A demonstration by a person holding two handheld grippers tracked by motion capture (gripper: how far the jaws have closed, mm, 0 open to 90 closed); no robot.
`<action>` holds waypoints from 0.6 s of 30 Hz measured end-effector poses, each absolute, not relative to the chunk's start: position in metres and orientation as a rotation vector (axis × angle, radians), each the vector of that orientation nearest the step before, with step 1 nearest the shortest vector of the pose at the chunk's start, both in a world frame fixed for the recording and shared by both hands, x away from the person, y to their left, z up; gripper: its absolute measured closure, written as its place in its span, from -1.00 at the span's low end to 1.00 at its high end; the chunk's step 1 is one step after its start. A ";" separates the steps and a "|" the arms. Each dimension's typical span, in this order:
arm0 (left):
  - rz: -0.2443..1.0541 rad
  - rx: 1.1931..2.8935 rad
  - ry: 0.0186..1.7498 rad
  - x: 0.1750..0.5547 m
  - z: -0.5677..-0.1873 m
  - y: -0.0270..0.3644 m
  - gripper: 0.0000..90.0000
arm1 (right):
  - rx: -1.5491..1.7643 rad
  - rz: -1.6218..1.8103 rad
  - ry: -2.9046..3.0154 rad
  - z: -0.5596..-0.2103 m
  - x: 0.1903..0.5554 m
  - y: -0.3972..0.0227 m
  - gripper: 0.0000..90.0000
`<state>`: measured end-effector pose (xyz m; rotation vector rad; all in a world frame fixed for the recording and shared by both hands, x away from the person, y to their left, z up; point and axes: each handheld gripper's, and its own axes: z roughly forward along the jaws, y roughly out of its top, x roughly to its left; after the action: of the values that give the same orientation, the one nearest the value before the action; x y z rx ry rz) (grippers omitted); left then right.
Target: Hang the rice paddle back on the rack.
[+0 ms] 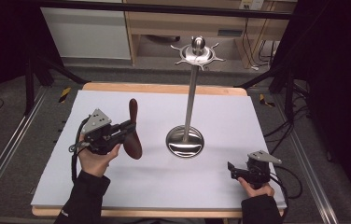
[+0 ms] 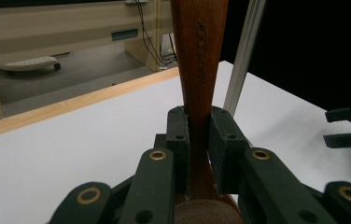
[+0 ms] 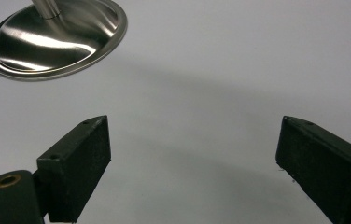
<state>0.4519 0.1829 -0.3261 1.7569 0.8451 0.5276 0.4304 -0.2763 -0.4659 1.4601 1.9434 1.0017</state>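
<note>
Left claw: the left claw is closed tight on the narrow neck of a dark reddish-brown wooden spoon; both black pads press the wood, one on each side, in the left gripper view.
Right claw: the right claw is spread wide with nothing between its jaws, above bare white surface; in the high view it sits low near the front right of the tabletop.
Wooden spoon: it stands roughly upright in the high view, handle end up and the broad oval bowl down, just above or touching the tabletop; which, I cannot tell. The handle carries stamped lettering running along its length. It is over the left half of the tabletop, left of the stand.
Stand: a polished steel utensil stand with a round dished base, a thin upright pole and a crown of short hooks under a ball at the top. The base is near the spoon's bowl but apart from it.
Tabletop: a white sheet over a pale wooden-edged tabletop.
Between the claws: the stand's base lies between them, nearer the left; its rim shows at the upper left of the right gripper view.
Hands: a hand in a dark sleeve holds each claw.
</note>
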 end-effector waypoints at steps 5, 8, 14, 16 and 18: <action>0.513 1.744 0.814 0.454 -0.312 0.178 0.74 | 1.464 0.999 1.941 -0.466 0.431 -0.276 -0.77; 0.512 1.738 0.798 0.454 -0.304 0.175 0.74 | 1.457 0.998 1.942 -0.466 0.431 -0.276 -0.77; 0.513 1.739 0.771 0.454 -0.289 0.168 0.74 | 1.458 1.000 1.942 -0.466 0.431 -0.276 -0.77; 0.508 1.739 0.759 0.455 -0.284 0.165 0.74 | 1.453 1.000 1.942 -0.466 0.431 -0.277 -0.77; 0.507 1.741 0.753 0.456 -0.281 0.163 0.74 | 1.458 1.003 1.945 -0.466 0.431 -0.276 -0.77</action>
<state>0.4559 0.1627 -0.2807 1.7408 0.7530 0.5069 0.4310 -0.2763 -0.4662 1.4585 1.9452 1.0025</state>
